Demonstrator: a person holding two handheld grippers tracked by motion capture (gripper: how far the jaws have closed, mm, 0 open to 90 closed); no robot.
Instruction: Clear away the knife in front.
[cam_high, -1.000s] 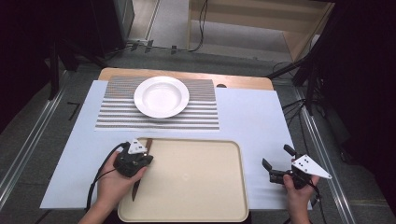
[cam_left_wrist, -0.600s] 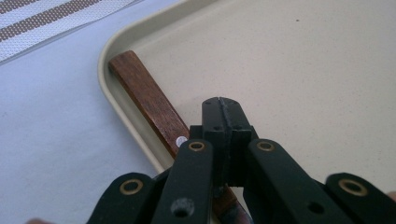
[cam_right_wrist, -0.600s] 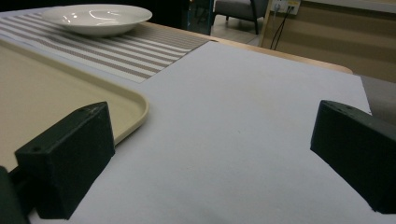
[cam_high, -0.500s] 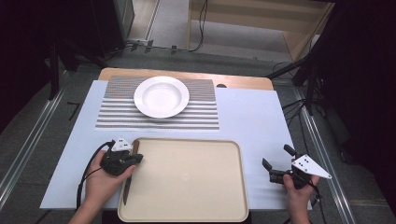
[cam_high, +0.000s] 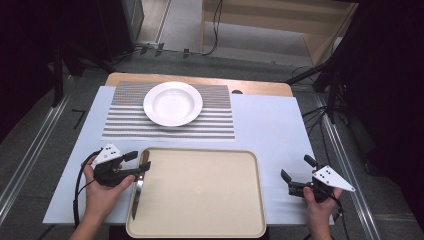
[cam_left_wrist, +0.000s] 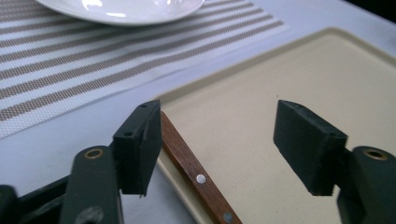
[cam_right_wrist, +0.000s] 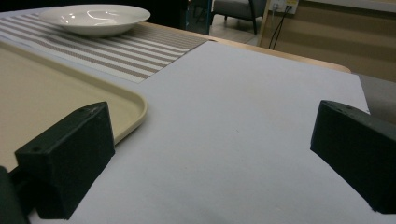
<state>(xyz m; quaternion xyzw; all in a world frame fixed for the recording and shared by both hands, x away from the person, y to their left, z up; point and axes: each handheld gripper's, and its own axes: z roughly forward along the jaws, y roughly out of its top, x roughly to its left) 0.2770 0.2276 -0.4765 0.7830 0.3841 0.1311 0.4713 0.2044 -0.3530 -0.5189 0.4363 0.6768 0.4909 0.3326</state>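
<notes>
Left gripper (cam_high: 136, 163) jaws have just been opening, standing apart, gripping nothing; the knife (cam_high: 137, 187) is lying along the tray (cam_high: 200, 190) rim at nine o'clock, blade cut off in the left gripper view. Right gripper (cam_high: 295, 175) is gaping wide, empty.

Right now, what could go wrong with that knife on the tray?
The knife lies along the left rim of the tray, with its wooden handle resting on the rim, so it might slip off onto the table. The left gripper has just been opening its jaws, and one pad sits right beside the handle, so a small move could bump the knife. The blade points toward the person's left hand, which could get nicked.
</notes>
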